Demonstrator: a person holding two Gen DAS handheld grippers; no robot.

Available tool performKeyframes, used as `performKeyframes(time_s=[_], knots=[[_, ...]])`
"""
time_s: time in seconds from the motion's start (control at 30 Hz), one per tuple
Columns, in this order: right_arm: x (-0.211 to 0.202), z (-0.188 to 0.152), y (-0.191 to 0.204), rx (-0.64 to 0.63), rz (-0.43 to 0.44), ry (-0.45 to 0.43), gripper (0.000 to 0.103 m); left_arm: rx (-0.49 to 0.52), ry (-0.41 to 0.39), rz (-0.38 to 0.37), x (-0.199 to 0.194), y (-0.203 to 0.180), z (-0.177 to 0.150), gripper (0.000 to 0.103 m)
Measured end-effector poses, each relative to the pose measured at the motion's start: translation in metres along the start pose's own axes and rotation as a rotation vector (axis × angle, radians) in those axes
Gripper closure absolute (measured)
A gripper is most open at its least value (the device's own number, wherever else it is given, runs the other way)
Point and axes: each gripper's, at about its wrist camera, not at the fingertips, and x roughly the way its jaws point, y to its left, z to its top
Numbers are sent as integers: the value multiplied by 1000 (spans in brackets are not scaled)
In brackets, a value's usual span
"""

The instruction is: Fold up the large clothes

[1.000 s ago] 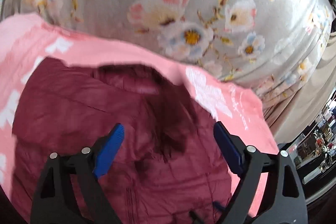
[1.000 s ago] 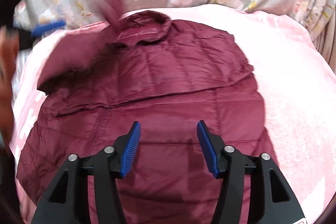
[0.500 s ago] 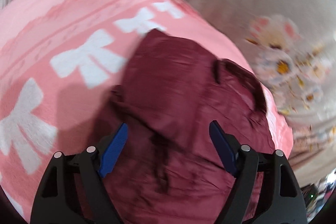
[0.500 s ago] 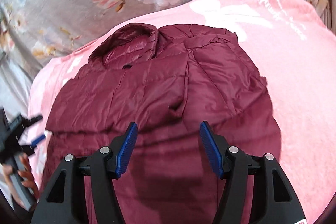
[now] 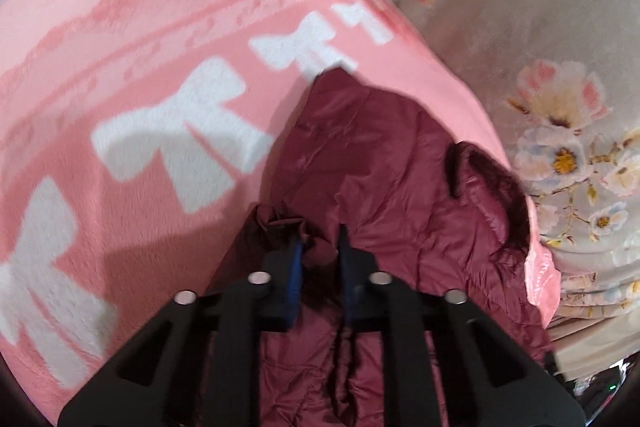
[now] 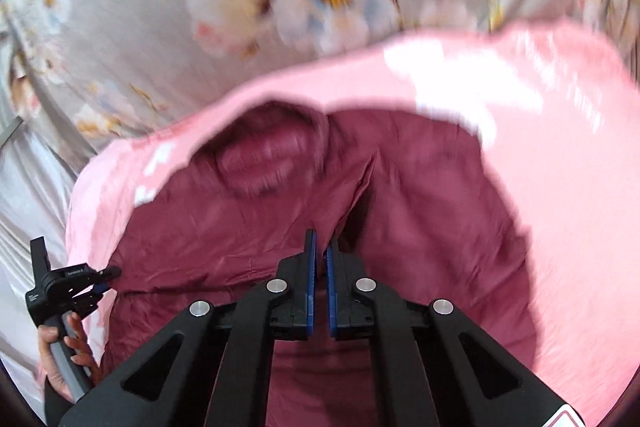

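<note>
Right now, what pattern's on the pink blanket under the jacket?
White bows on pink blanket, with darker pink bands; clearest in the left wrist view.

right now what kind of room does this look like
Probably a bedroom at home: the maroon jacket lies on a pink blanket with white bows, spread over a flowered sheet, which looks like a made bed.

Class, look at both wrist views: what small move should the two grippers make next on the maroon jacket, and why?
Probably lift both together. The left gripper has just closed on a bunched edge of the maroon jacket; the right gripper has closed on a fold near its middle, over the pink blanket.
</note>
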Motion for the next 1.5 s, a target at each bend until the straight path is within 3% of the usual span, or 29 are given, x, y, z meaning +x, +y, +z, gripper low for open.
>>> performKeyframes(time_s=[0.1,0.2,0.37,0.6,0.73,0.8,0.87,0.9,0.97,1.07,1.13,1.3,1.5], knots=[[-10,-2,7,-96,-91,-39,100,71,-41,20,-12,-12,-8,93],[18,-26,-3,-138,-183,48,100,129,-11,95,5,-16,-23,96],[53,-61,-26,-96,-198,152,100,156,-1,121,22,-9,-38,96],[59,-71,-21,-149,-235,149,100,305,-79,217,28,-24,-54,95],[56,-65,-22,-149,-230,164,96,378,-79,287,28,-36,-56,92],[41,-59,-20,-131,-236,160,92,401,-60,298,14,-40,-54,81],[20,-52,-17,-102,-217,116,86,396,-83,248,-9,-44,-52,57],[11,-48,-14,-96,-213,94,83,402,-117,235,-26,-50,-50,54],[-5,-36,-1,-93,-197,39,73,420,-157,230,-40,-66,-44,53],[1,-18,26,-91,-92,42,73,442,-145,184,-38,-97,-36,53],[16,-16,42,-100,-48,59,73,474,-116,194,-18,-117,-37,53],[70,-31,66,-148,-46,164,74,507,-10,240,38,-129,-61,53],[85,-63,67,-170,-70,219,74,522,-16,254,50,-112,-86,53]])
